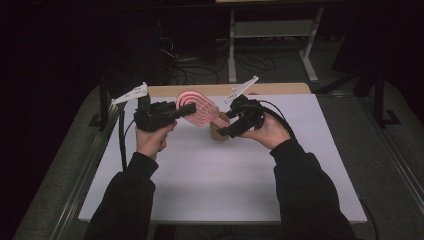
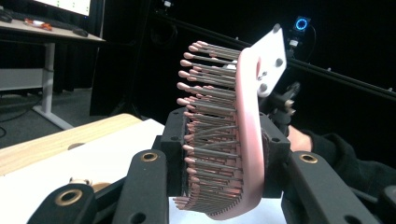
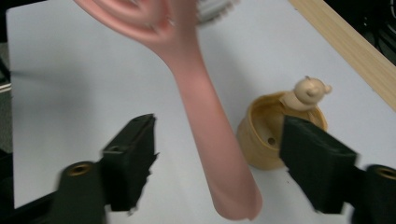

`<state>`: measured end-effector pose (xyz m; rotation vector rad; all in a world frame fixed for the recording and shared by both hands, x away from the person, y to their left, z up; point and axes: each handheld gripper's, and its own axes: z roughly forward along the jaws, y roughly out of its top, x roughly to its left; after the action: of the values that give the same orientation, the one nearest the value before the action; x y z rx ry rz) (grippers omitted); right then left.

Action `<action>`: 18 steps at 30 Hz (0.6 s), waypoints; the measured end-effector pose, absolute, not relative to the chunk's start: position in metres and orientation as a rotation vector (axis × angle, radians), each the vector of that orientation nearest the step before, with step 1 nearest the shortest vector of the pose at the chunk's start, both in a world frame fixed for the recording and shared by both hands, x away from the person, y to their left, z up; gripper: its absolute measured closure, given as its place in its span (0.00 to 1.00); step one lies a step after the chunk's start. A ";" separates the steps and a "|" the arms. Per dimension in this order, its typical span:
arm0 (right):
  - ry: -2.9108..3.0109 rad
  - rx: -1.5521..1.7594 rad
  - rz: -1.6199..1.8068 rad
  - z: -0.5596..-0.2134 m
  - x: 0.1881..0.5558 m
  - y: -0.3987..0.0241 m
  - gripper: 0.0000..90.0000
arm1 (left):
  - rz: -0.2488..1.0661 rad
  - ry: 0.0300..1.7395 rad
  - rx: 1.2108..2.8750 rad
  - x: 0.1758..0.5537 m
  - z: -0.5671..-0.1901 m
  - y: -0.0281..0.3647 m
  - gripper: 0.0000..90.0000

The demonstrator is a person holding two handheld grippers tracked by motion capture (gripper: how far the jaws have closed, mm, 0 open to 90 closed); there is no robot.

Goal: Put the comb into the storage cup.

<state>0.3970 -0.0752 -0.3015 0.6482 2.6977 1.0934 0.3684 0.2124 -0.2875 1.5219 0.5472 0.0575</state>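
Pink brush (image 1: 198,107) held above the table (image 1: 210,175), head clamped between the left gripper (image 1: 186,109) jaws, bristles (image 2: 205,116) turned sideways in the left gripper view. Handle (image 3: 212,140) sloping down from the brush head toward a tan cup (image 3: 268,133). Right gripper (image 1: 223,132) at the handle end, jaws spread wide either side of the handle, pads clear of it, nothing held.

Step in hand, by judgement: handover of the brush between grippers, or lowering of the handle toward the cup. Best done by keeping the left grip firm on the head, centring the handle between the right pads, closing on the thicker lower part rather than the very tip. Smooth, rounded handle likely to slip or swivel under an off-centre pinch. Release by the left only after the right pads press squarely.

Cup standing upright on the table just beside the brush handle end, below it in the high view. Small bear figure (image 3: 309,91) on the cup rim. Inside of the cup bare as far as visible, one small hole in its wall.
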 end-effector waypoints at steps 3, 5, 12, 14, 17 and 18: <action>2.683 0.687 1.087 -0.305 0.398 -0.079 0.15 | 0.063 0.548 1.525 0.369 -0.285 0.213 0.70; 2.678 0.704 1.075 -0.307 0.399 -0.082 0.13 | 0.073 0.548 1.527 0.370 -0.282 0.213 0.70; 2.652 0.778 1.088 -0.312 0.396 -0.099 0.00 | 0.093 0.531 1.535 0.369 -0.272 0.213 0.70; 2.640 0.796 1.074 -0.313 0.395 -0.105 0.00 | 0.096 0.531 1.541 0.369 -0.270 0.213 0.70; 2.627 0.825 1.078 -0.315 0.393 -0.115 0.00 | 0.111 0.528 1.548 0.370 -0.265 0.213 0.70; 2.618 0.840 1.083 -0.315 0.392 -0.119 0.00 | 0.115 0.526 1.548 0.370 -0.264 0.213 0.70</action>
<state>0.3925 -0.1189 -0.3155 0.8396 2.6180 1.0830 0.3699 0.2128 -0.2637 1.5478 0.5258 0.1148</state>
